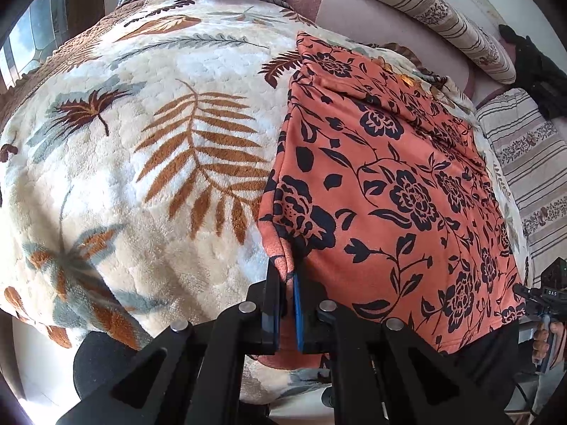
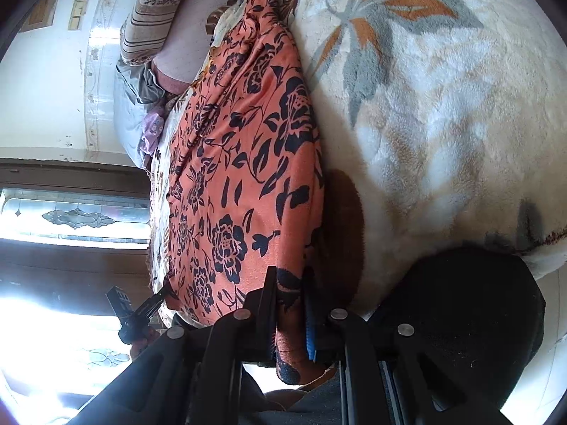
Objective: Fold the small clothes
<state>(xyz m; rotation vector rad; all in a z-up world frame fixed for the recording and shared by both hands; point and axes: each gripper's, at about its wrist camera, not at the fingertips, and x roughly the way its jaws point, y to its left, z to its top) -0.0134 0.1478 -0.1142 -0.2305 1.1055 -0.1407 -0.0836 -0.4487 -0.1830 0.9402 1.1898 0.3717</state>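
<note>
Orange garment w/ black rose-and-vine print lies flat on the bed, on top of a cream fleece blanket w/ rust and grey leaf pattern, its near hem at the bed's front edge. Looks soft, light, a bit fuzzy, like brushed knit: it'll drape and sag, no stiffness, so prob needs two holds to keep an edge straight. Not fragile, not slippery against that plush blanket; if anything it'll cling and drag.

Both holds are on already. Left claw is pinched narrow on the near left corner of the hem, cloth bunched btw the blue pads. Right claw has the opposite near corner btw its fingers too, jaws nearly together, thicker wad of fabric hanging down through them.

Best grip pts, imo: exactly these hem corners, so the near edge lifts as one line and can carry over toward the far end.

Looks-wise: long rectangular shape, seemingly doubled lengthwise already, side edges fairly straight, a few wrinkles and a small raised ridge toward the far end. Striped bolster pillow sits beyond it, well apart.
</note>
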